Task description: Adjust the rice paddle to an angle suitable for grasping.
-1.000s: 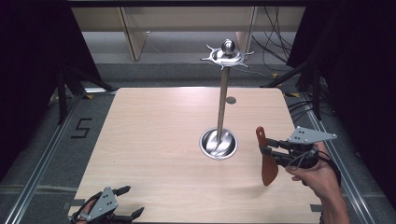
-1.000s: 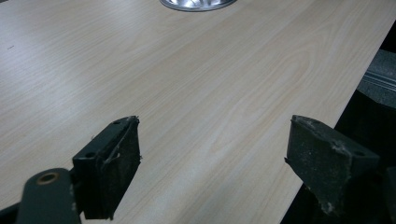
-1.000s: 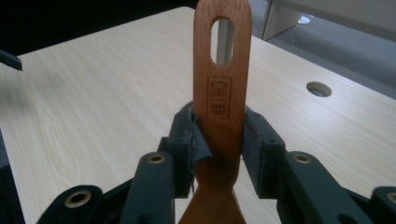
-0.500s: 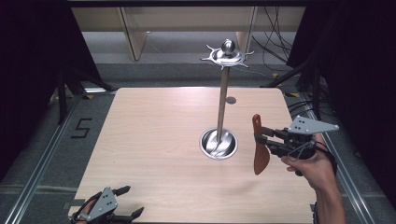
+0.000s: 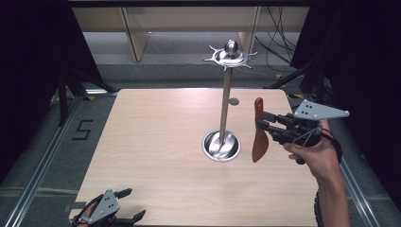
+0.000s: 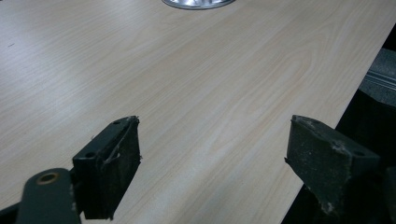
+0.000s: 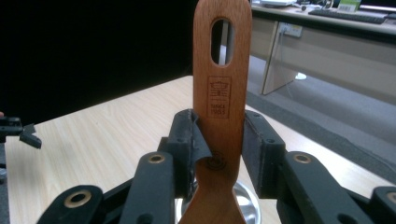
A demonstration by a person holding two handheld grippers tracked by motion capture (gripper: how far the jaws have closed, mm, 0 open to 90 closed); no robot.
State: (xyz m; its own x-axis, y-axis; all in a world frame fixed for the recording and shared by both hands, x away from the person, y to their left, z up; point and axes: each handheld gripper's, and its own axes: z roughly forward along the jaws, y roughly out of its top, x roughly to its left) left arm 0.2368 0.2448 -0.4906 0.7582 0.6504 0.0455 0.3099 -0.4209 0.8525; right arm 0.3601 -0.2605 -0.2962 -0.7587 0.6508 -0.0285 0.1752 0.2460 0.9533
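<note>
A brown wooden spatula (image 5: 259, 139) hangs upright above the table, blade down and slotted handle (image 7: 223, 56) up. My right gripper (image 5: 261, 124) is shut on its neck, coming in from the right. It is just right of a metal stand: a thin pole (image 5: 226, 104) on a round steel base (image 5: 221, 145), with a hooked crown (image 5: 230, 55) on top. The spatula's top end is well below the crown. My left gripper (image 5: 135, 204) rests open at the table's near left corner, and nothing lies between its pads (image 6: 112, 158).
A small grey disc (image 5: 233, 100) lies on the table behind the pole. The light wooden table (image 5: 156, 142) has metal rails along both sides. Desks and cables stand beyond the far edge. The stand's base (image 6: 198, 3) is far ahead of my left gripper.
My right gripper has lifted the spatula higher and carried it left and away, closer to the stand's pole. The left gripper has stayed where it was.
</note>
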